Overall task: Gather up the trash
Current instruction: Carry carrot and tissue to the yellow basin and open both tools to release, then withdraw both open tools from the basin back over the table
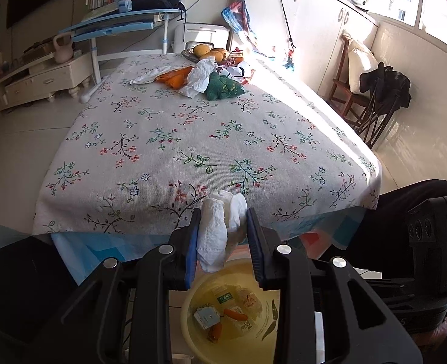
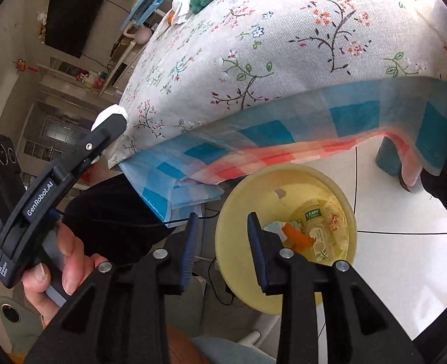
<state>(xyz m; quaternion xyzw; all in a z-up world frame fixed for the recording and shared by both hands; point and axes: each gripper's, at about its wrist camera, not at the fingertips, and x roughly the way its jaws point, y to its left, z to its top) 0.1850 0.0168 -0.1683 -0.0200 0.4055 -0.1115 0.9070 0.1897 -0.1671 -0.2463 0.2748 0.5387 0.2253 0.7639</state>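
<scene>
While the left gripper pinches a crumpled white tissue past the table's near edge, above the yellow basin, deposit step; next: release. Right gripper spread, empty.

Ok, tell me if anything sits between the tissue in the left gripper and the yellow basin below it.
Nothing visible does. The left hand-held gripper holds the crumpled white tissue past the table edge, with the open yellow basin showing below it. Only earlier trash lies inside the basin.
</scene>
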